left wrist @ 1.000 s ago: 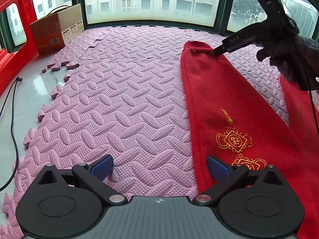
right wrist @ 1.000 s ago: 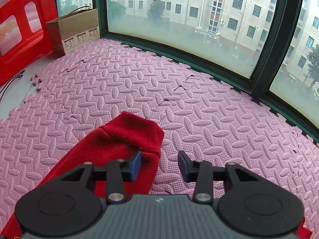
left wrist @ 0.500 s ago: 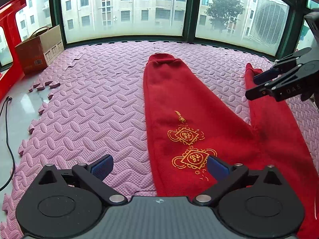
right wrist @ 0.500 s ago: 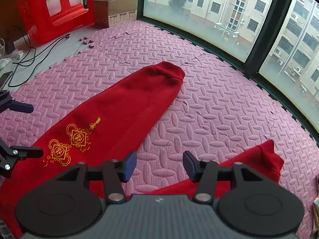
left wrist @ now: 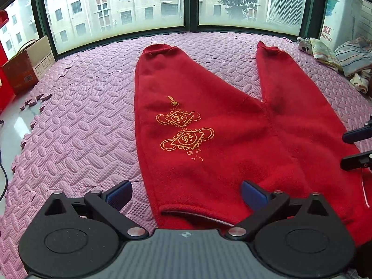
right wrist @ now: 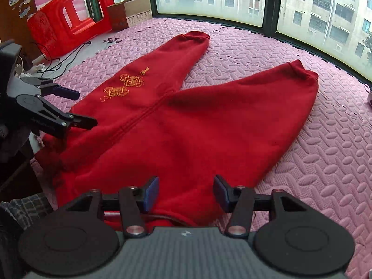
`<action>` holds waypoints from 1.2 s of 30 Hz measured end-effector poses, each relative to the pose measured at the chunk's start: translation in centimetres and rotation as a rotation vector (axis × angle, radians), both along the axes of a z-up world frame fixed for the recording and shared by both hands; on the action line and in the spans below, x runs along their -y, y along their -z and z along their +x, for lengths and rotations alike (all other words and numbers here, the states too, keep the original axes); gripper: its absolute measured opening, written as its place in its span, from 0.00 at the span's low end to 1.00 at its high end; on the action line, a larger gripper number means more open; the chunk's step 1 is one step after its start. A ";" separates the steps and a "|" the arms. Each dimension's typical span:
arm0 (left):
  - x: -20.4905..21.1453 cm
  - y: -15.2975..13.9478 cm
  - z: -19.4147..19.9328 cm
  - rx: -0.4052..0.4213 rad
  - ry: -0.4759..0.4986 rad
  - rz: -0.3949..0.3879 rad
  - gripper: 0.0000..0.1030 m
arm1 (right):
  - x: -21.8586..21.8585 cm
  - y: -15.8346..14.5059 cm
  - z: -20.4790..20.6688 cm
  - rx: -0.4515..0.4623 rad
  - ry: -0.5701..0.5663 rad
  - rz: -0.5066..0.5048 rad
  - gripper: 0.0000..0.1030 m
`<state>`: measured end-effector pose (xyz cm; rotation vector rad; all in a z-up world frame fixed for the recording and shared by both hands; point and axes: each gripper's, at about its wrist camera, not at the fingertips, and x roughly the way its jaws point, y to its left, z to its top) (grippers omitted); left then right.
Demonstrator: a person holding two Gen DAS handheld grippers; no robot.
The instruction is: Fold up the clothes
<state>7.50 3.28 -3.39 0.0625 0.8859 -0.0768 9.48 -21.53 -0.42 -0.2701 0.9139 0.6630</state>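
Two red trouser legs are spreading in a V across the pink foam mat [left wrist: 76,125]. The left wrist view is showing the red trousers [left wrist: 209,125], gold embroidery [left wrist: 183,130] and folded laundry [left wrist: 348,58] at the far right — left gripper [left wrist: 186,195] gaping wide, holding nothing. The right wrist view alone is revealing a red plastic frame [right wrist: 62,21] and cardboard box [right wrist: 130,11] — right gripper [right wrist: 186,194] standing half-spread over the waistband, empty.

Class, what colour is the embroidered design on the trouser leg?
Gold, on the red trousers; the embroidery shows best in the left wrist view.
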 end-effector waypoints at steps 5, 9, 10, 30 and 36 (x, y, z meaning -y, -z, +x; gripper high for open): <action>0.5 -1.2 -1.0 0.022 0.002 0.018 0.99 | 2.4 -1.5 -2.0 0.060 0.072 0.073 0.52; 2.6 -2.9 -2.2 0.062 0.069 0.005 0.99 | 3.1 -1.4 -3.9 0.080 0.069 0.084 0.52; 3.4 -3.3 -2.5 0.071 0.091 0.001 0.99 | 3.0 -1.2 -4.4 0.082 0.063 0.088 0.52; 11.4 -1.6 -5.0 0.073 0.338 0.011 0.99 | 2.8 -0.1 -3.5 0.094 0.103 0.165 0.52; 9.3 -2.6 -5.5 0.087 0.315 -0.015 0.99 | 2.2 0.6 -2.7 0.068 0.095 0.149 0.52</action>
